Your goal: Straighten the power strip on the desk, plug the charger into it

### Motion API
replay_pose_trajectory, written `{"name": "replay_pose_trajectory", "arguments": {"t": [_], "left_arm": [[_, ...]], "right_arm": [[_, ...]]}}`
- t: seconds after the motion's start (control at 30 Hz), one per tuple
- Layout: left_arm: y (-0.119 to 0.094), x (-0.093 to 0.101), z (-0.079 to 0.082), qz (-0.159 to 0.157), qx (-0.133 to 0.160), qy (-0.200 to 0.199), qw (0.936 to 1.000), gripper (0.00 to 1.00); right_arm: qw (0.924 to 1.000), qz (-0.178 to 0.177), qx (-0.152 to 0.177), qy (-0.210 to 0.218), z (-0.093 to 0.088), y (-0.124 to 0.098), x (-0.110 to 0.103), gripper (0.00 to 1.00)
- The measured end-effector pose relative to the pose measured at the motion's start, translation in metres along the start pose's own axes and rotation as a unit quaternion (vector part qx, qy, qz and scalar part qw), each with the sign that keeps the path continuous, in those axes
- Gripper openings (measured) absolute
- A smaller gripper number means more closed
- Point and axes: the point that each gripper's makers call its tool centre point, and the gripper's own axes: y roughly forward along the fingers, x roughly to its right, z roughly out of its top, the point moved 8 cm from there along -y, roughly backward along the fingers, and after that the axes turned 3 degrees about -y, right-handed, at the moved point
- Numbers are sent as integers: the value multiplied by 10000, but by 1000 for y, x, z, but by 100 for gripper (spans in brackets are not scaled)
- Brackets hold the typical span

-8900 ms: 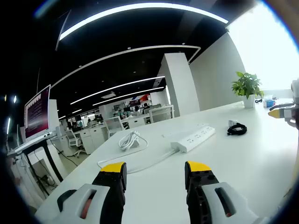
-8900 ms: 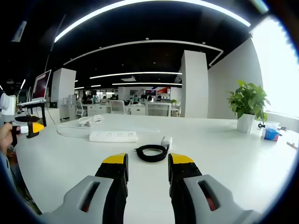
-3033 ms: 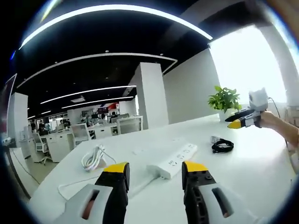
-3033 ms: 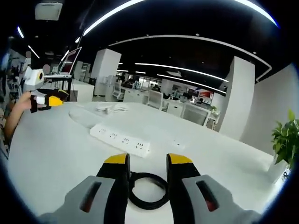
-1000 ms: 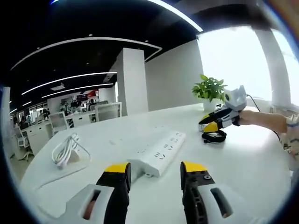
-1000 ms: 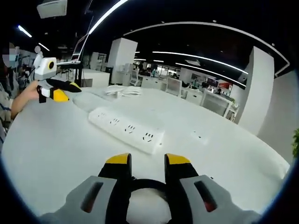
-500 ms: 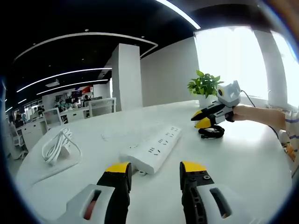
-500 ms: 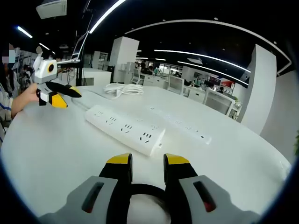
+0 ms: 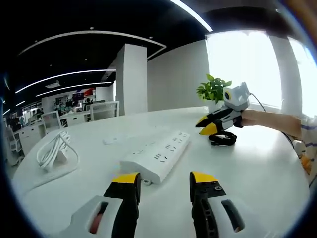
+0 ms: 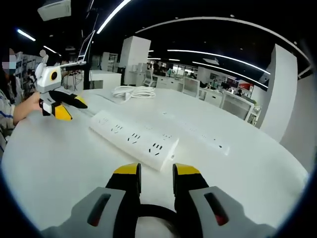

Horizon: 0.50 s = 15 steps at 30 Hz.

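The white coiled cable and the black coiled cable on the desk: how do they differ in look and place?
The white coiled cable lies untouched beside the left end of the power strip, a loose bundle of long loops. The black coiled cable is a small tight ring under the right tongs. Both rest on the white desk.

In the left gripper view we look low across the white desk (image 9: 277,168), close behind one end of the power strip (image 9: 157,157), toward bright windows. In the right gripper view we face the opposite way, toward the office interior. Both share the power strip (image 10: 132,139), and each catches the opposite gripper.
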Motion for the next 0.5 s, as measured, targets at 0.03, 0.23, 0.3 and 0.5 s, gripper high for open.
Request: {"name": "replay_pose_trajectory", "arguments": {"t": [0.03,0.23,0.3,0.5], "left_arm": [[0,0,-1,-2,-5,-16,10000,40],[2,-1,-3,-15,-4,-71,10000,38],[3,-2,-4,-6,-5,-82,10000,38],[7,-4,-6,-7,-74,-70,9999,38]], "right_arm": [[10000,13,-12,-2,0,1,0,25],[9999,74,-89,-34,-1,8,1,24],[9999,71,-92,-16,-2,9,2,24],[9998,137,-164,22,-6,14,4,24]]}}
